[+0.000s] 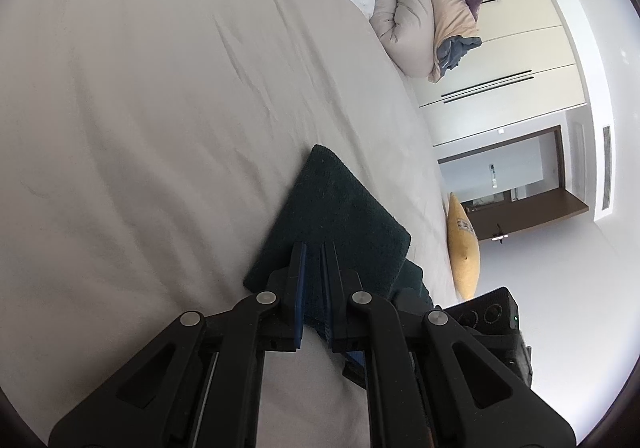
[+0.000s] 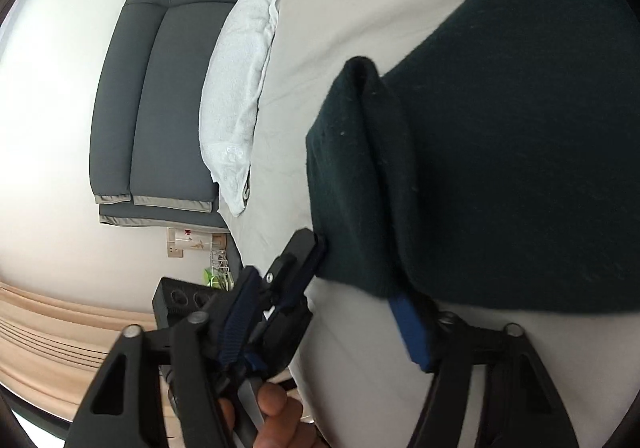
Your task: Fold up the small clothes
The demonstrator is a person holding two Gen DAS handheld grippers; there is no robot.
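Left wrist view. The dark green cloth (image 1: 332, 219) lies folded on the grey bedsheet (image 1: 160, 127), its far corner pointing toward the rolled duvet (image 1: 416, 7). The left gripper (image 1: 314, 264) is clamped on the near edge of the cloth, blue pads pressed to the fabric between them. To carry the fold well, this pinch should stay firm and low, so that the layers do not slide apart. Beyond the cloth, part of the other tool's housing (image 1: 488, 316) shows; its jaws are hidden here.

Right wrist view. The same dark green cloth (image 2: 500, 167) fills the right of the picture, with a raised fold ridge (image 2: 368, 87) running toward the camera. The right gripper (image 2: 360, 312) stands partly apart; one blue pad (image 2: 412, 332) slips under the cloth edge, and the other finger cannot be made out with certainty. Whether the pads press the fabric cannot be told. The left gripper (image 2: 308, 252) grips the corner beside the ridge. Judged best: close fully on the edge level with that corner before lifting. A hand (image 2: 276, 420) is cut off below.
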